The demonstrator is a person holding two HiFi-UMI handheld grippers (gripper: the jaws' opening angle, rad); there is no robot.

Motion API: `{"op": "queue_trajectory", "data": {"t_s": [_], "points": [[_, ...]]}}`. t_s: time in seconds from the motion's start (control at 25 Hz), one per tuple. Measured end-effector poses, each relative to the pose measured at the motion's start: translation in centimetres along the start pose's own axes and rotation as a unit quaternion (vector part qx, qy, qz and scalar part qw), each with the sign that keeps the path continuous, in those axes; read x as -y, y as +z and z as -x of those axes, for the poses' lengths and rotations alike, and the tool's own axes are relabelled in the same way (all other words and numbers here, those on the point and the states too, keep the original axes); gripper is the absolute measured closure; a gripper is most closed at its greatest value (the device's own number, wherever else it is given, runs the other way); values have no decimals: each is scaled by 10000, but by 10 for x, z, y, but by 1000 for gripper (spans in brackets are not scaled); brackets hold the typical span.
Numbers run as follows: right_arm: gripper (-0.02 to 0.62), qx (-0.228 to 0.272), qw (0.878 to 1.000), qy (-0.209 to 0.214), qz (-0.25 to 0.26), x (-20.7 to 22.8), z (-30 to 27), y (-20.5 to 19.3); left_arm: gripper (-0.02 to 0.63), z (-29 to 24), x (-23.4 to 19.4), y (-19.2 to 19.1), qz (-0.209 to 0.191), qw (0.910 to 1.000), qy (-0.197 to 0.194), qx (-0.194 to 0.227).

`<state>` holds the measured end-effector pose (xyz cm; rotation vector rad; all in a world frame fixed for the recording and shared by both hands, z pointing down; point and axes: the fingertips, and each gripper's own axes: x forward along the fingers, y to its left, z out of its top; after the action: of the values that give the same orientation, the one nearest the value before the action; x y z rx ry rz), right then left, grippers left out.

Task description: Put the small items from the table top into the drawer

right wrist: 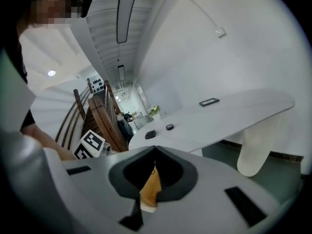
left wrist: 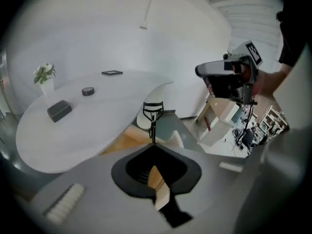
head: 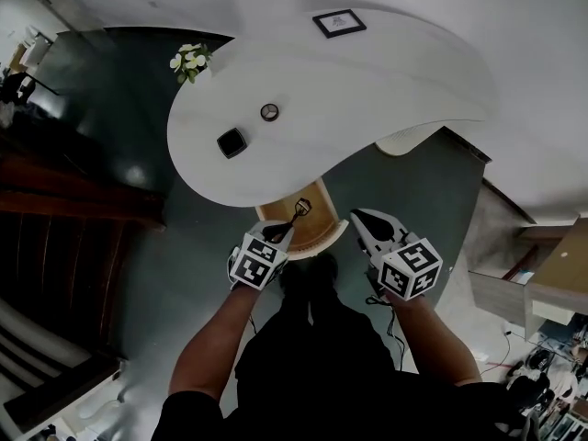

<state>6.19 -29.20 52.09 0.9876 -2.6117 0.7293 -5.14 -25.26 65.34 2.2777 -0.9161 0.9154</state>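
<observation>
My left gripper (head: 285, 230) is shut on the handle end of a black eyelash curler (head: 300, 209), which hangs over the open wooden drawer (head: 318, 243) under the white table (head: 386, 90). In the left gripper view the curler (left wrist: 152, 115) sticks out past the closed jaws, its curved head upward. A black square item (head: 231, 141) and a small round item (head: 269, 111) lie on the table top. My right gripper (head: 360, 219) hovers beside the drawer's right side, shut, with nothing in it.
A framed picture (head: 338, 23) lies at the table's far edge and a small vase of white flowers (head: 190, 60) stands at its left end. A wooden staircase (head: 64, 200) runs along the left. Boxes and clutter (head: 551, 292) sit at the right.
</observation>
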Motion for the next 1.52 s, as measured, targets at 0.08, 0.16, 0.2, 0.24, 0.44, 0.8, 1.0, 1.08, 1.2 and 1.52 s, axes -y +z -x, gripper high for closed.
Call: {"op": "queue_trajectory", "data": {"t_s": [0.08, 0.16, 0.2, 0.24, 0.44, 0.8, 1.0, 1.08, 1.2, 1.52], "points": [[583, -38, 10000, -23, -30, 2, -4, -5, 589, -15, -6, -16, -111, 9995, -58, -289], [583, -92, 9999, -31, -52, 3, -8, -10, 589, -29, -11, -29, -213, 9982, -118, -552], [583, -123, 9999, -30, -64, 3, -10, -13, 589, -35, -13, -35, -275, 9971, -154, -689], [583, -153, 9999, -27, -75, 3, -12, -15, 589, -40, -14, -41, -341, 9958, -189, -831], [583, -233, 9997, -15, -121, 5, -22, -26, 589, -62, -26, -65, -702, 9876, -247, -1383], [583, -414, 9990, -24, -171, 7, -35, -48, 588, -99, -35, -105, -1295, 9647, -537, -2228], [583, -408, 9988, -144, -221, 16, -30, -51, 588, -108, -32, -118, -1514, 9528, -644, -2550], [583, -403, 9987, -187, -246, 19, -27, -51, 589, -110, -34, -122, -1549, 9495, -652, -2649], [583, -405, 9985, -233, -274, 22, -24, -53, 588, -111, -38, -125, -1605, 9458, -653, -2747], [583, -486, 9980, -211, -331, 24, -21, -61, 588, -116, -44, -127, -1803, 9399, -549, -2847]]}}
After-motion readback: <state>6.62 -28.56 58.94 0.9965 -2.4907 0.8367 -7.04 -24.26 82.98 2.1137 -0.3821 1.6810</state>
